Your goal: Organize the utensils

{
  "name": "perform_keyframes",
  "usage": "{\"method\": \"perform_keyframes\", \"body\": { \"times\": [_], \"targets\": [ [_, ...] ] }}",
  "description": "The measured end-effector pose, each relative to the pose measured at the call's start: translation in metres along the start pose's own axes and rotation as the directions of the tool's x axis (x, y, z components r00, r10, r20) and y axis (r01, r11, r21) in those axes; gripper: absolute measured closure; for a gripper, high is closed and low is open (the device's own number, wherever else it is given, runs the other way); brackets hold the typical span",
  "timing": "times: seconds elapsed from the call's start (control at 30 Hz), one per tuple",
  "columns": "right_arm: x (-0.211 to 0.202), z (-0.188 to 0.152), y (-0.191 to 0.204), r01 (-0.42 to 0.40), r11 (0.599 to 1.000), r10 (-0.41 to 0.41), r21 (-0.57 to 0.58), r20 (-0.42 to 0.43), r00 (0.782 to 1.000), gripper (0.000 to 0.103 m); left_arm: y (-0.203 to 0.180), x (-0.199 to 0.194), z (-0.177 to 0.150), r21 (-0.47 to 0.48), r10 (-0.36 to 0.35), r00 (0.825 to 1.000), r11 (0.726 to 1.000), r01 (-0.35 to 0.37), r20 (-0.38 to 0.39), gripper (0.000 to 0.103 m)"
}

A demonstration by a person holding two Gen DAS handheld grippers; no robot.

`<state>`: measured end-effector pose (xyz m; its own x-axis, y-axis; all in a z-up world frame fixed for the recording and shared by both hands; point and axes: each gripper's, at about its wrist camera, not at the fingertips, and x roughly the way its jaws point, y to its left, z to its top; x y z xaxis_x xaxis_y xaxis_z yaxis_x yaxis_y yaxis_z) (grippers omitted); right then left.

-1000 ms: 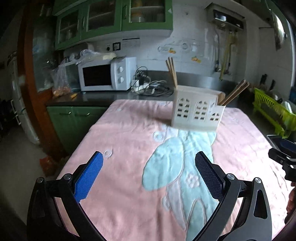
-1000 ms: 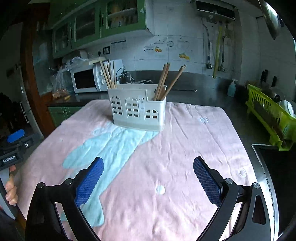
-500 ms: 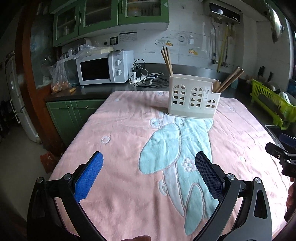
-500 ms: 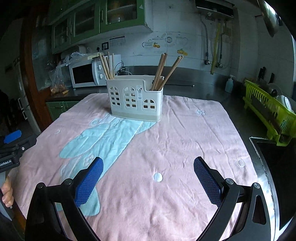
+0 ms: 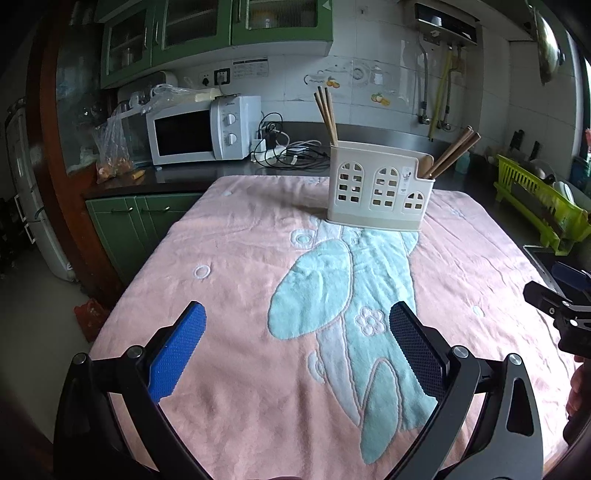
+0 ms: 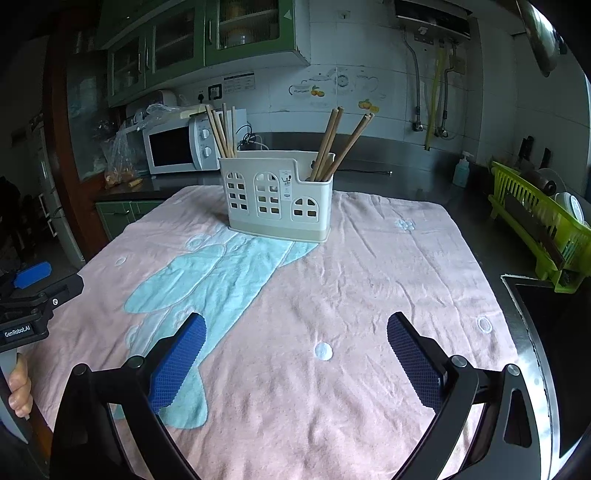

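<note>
Chopsticks (image 6: 328,144) upright in caddy (image 6: 277,195), well ahead of both grippers' spread, empty jaws

You had one white caddy (image 6: 275,199) at twelve o'clock, one bunch of chopsticks (image 6: 221,129) at its eleven, a second bunch (image 6: 332,144) at its one, one microwave (image 6: 173,149) at ten, one green dish rack (image 6: 535,218) at three, one pink towel (image 6: 369,277)

The towel (image 6: 388,266) on the table is pink, with a light blue figure edged in white and some small white circles. The utensil holder (image 6: 277,199) is cream white with window-shaped holes. The chopsticks (image 6: 328,144) are light brown wood. Both grippers have blue dotted pads (image 5: 175,350) on black frames. The cupboards (image 5: 207,26) are green, the dish rack (image 6: 543,229) lime green.
</note>
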<state>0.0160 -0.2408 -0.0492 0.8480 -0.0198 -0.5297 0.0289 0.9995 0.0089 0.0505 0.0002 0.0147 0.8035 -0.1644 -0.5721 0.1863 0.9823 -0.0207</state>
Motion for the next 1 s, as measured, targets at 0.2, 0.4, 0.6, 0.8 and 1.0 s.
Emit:
{"method": "perform_keyframes", "body": {
  "times": [0.2, 0.4, 0.6, 0.8, 1.0],
  "targets": [
    [0.0014, -0.0001, 0.0016, -0.003, 1.000, 0.003, -0.006, -0.002, 1.000, 0.008, -0.0054, 0.0015, -0.0024, 0.000, -0.017, 1.000, 1.000, 0.017, -0.009, 0.005],
    [0.0026, -0.0009, 0.0025, -0.009, 1.000, 0.009, -0.005, -0.003, 1.000, 0.008, -0.0080, 0.0012, -0.0030, 0.004, -0.027, 1.000, 1.000, 0.027, -0.010, 0.005],
    [0.0030, -0.0027, 0.0024, -0.006, 1.000, 0.006, -0.004, -0.003, 1.000, 0.008, -0.0079, 0.0009, -0.0039, 0.003, -0.033, 0.999, 0.999, 0.033, -0.011, 0.005],
    [0.0038, -0.0038, 0.0029, -0.003, 1.000, 0.003, -0.006, -0.006, 1.000, 0.008, -0.0090, 0.0013, -0.0043, 0.005, -0.034, 0.999, 0.999, 0.034, -0.013, 0.005],
    [0.0059, -0.0046, 0.0037, 0.000, 1.000, 0.000, -0.011, -0.013, 1.000, 0.008, -0.0080, 0.0039, -0.0057, 0.001, -0.036, 0.999, 0.999, 0.036, -0.022, 0.005]
  ]
}}
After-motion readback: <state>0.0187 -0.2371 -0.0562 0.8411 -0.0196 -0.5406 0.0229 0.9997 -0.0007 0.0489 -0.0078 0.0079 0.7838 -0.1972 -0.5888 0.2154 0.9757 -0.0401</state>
